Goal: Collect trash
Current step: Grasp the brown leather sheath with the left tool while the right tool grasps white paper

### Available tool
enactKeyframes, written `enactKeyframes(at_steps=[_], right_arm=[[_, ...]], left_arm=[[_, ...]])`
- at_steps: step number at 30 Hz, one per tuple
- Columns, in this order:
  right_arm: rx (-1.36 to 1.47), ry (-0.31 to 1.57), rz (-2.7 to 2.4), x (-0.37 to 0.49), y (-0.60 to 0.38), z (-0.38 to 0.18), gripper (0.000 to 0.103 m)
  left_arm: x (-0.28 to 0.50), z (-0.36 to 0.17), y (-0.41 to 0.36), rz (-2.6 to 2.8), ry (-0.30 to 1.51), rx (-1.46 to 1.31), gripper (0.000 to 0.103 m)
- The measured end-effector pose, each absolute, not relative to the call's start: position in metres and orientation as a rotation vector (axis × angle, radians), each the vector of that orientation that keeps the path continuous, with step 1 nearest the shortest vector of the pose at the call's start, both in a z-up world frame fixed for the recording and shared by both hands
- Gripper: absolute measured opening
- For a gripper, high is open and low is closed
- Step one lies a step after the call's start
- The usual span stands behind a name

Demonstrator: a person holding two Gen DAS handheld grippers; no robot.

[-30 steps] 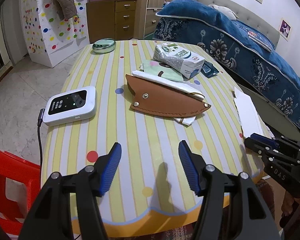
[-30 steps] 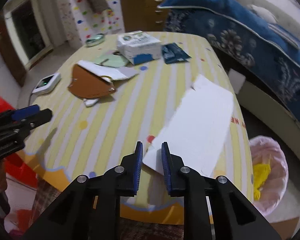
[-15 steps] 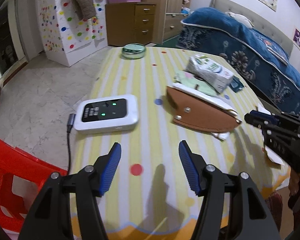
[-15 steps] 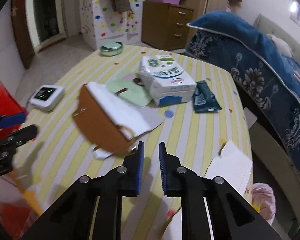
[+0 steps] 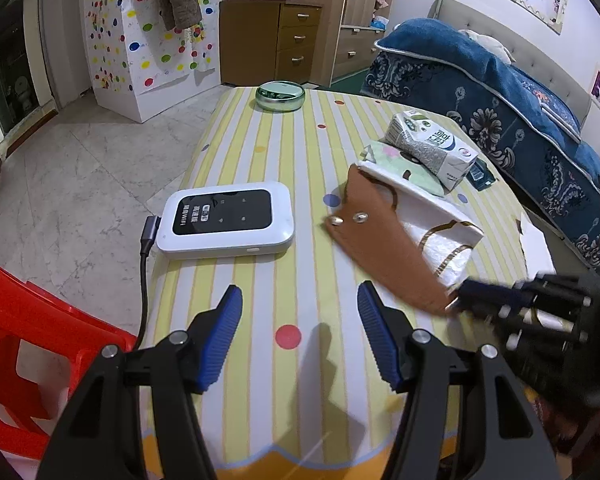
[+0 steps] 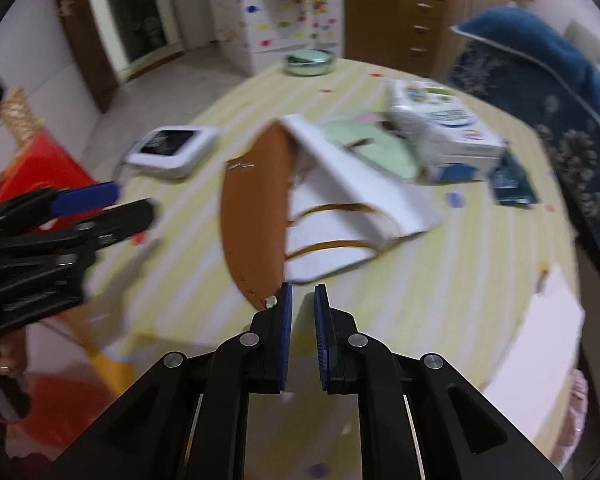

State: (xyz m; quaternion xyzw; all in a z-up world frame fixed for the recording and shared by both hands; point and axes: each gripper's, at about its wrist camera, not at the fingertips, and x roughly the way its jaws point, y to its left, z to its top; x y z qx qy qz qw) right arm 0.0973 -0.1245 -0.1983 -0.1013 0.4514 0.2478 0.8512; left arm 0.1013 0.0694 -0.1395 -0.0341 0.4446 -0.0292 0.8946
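Apparently lining up on the brown leather sheath (image 6: 256, 216), the right gripper (image 6: 300, 300) has its jaws nearly pressed together on nothing; the left gripper (image 5: 300, 332) hangs spread and empty, ready to help.

Right wrist view: motion-blurred throughout; print on the white carton (image 6: 440, 132) cannot be read.
Brown leather sheath (image 6: 256, 216): its tip lies against the right gripper (image 6: 301, 300) beside the left pad; whether the pads press on it cannot be told.
Right gripper in left wrist view: smeared, cut off by the right edge.
White paper sheet (image 6: 540, 344): partly hidden past the tabletop (image 5: 300, 152) edge.
Dark blue packet (image 5: 480, 174): mostly hidden behind the carton.
Red chair (image 5: 28, 344): cut off at left.
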Motion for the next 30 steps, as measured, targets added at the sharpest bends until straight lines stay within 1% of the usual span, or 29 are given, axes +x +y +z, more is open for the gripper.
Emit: enactKeyframes(at_steps=[3, 7, 8, 10, 12, 14, 16, 20, 21, 24, 26, 29, 30], right_arm=[[-0.230, 0.921, 0.503, 0.088, -0.125, -0.191, 0.012], [-0.208, 0.854, 0.385, 0.084, -0.159, -0.173, 0.014], [-0.202, 0.836, 0.348, 0.082, -0.169, -0.169, 0.016], [-0.169, 0.811, 0.290, 0.078, -0.193, -0.160, 0.029], [-0.138, 0.793, 0.248, 0.074, -0.213, -0.154, 0.034], [-0.117, 0.778, 0.217, 0.067, -0.230, -0.150, 0.036], [-0.104, 0.770, 0.193, 0.061, -0.245, -0.148, 0.040], [-0.079, 0.768, 0.168, 0.051, -0.266, -0.152, 0.046], [-0.070, 0.771, 0.163, 0.051, -0.270, -0.153, 0.046], [-0.048, 0.780, 0.151, 0.050, -0.280, -0.157, 0.047], [-0.033, 0.787, 0.149, 0.048, -0.286, -0.161, 0.048], [-0.006, 0.800, 0.155, 0.045, -0.293, -0.165, 0.054], [0.002, 0.807, 0.162, 0.044, -0.294, -0.167, 0.057]], left_arm=[[0.102, -0.137, 0.063, -0.070, 0.920, -0.073, 0.064], [0.110, -0.136, 0.046, -0.096, 0.935, -0.103, 0.067], [0.114, -0.137, 0.041, -0.097, 0.940, -0.106, 0.067], [0.124, -0.141, 0.030, -0.094, 0.953, -0.115, 0.067], [0.132, -0.145, 0.023, -0.079, 0.971, -0.138, 0.066], [0.143, -0.152, 0.017, -0.041, 0.993, -0.171, 0.066], [0.149, -0.155, 0.011, 0.000, 0.997, -0.167, 0.066], [0.158, -0.161, -0.004, 0.089, 0.988, -0.080, 0.066], [0.160, -0.162, -0.006, 0.110, 0.982, -0.058, 0.066], [0.158, -0.163, -0.009, 0.133, 0.971, -0.017, 0.058], [0.152, -0.162, -0.009, 0.097, 0.980, -0.008, 0.057], [0.137, -0.160, -0.003, 0.012, 0.977, -0.008, 0.056], [0.131, -0.159, -0.001, -0.014, 0.979, -0.018, 0.055]])
